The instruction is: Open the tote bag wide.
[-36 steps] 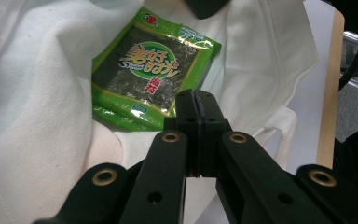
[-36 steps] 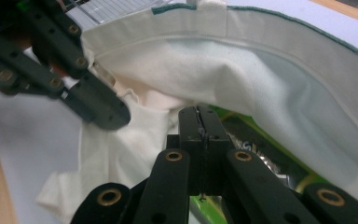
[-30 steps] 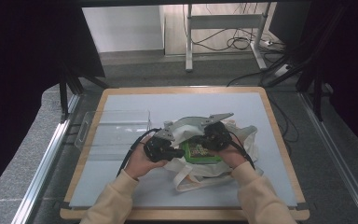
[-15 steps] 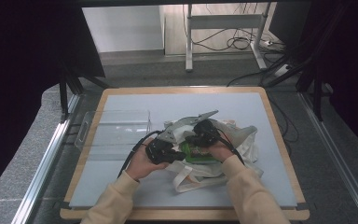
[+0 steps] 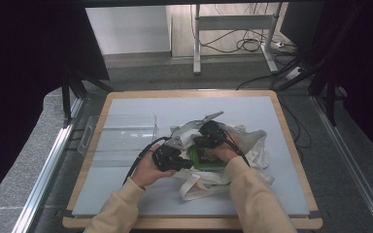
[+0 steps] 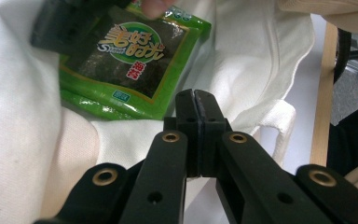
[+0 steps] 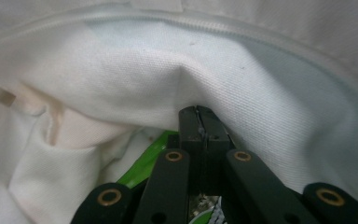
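Jaws first: left gripper clenched, tips pressed together with white cloth at them, whether pinched between cannot be told. Right gripper clenched too, tips inside the bag, green foil showing under them; appears to grip the packet's edge.

Bench, pale grey top with wooden rim, takes the middle of the high view. Clear plastic tray at its left-centre, well apart from the hands.

White cloth bag crumpled right of centre, straps trailing toward lower frame. Both hands meet at its mouth: left hand lower left of the bag, right hand above it.

Green seaweed snack packet lies on the bag's cloth, upper left of the left gripper view, printed face up, part dark window.
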Motion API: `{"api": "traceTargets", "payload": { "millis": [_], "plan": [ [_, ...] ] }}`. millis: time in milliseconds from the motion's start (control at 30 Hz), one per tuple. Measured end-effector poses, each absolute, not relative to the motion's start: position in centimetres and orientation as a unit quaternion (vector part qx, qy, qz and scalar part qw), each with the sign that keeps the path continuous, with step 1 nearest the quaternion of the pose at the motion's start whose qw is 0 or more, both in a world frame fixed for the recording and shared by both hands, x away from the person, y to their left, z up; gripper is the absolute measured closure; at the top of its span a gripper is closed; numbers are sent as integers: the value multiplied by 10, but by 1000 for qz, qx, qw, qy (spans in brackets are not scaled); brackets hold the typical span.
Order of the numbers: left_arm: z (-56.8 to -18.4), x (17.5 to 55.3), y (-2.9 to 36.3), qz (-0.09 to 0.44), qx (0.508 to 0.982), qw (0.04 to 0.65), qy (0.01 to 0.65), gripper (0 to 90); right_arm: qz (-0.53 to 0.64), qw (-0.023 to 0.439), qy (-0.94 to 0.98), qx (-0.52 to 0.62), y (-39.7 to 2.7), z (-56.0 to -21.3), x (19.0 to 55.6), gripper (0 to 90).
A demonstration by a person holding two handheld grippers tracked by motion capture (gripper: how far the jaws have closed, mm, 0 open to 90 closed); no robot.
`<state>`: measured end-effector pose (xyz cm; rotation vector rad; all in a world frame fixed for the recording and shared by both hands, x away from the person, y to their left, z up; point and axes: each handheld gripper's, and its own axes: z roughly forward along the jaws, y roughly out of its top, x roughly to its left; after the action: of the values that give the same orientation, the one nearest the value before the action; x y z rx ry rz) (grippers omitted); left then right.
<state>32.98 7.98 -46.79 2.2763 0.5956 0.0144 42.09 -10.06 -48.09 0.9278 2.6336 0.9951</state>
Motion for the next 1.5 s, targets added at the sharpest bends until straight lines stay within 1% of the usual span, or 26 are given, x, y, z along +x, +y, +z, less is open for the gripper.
{"api": "traceTargets", "payload": {
  "millis": [333,700,800,933,1100,1233,1500],
  "plan": [
    [-474,331,77,-4,899,372,231,900,339,98,881,314,-98,-480,429,891],
    [-476,332,76,-6,900,369,231,900,347,91,878,316,-99,-487,440,891],
    [-477,331,76,-7,899,369,235,900,347,90,877,320,-99,-488,440,891],
    [-476,331,77,-7,897,371,239,900,343,91,880,315,-101,-481,433,891],
    [-476,332,79,-3,898,372,237,900,345,94,882,306,-114,-462,417,891],
    [-476,332,78,-2,900,366,235,900,333,111,885,307,-131,-449,407,891],
    [-476,332,79,-3,898,370,239,900,304,138,878,342,-173,-438,404,891]
  ]
}}
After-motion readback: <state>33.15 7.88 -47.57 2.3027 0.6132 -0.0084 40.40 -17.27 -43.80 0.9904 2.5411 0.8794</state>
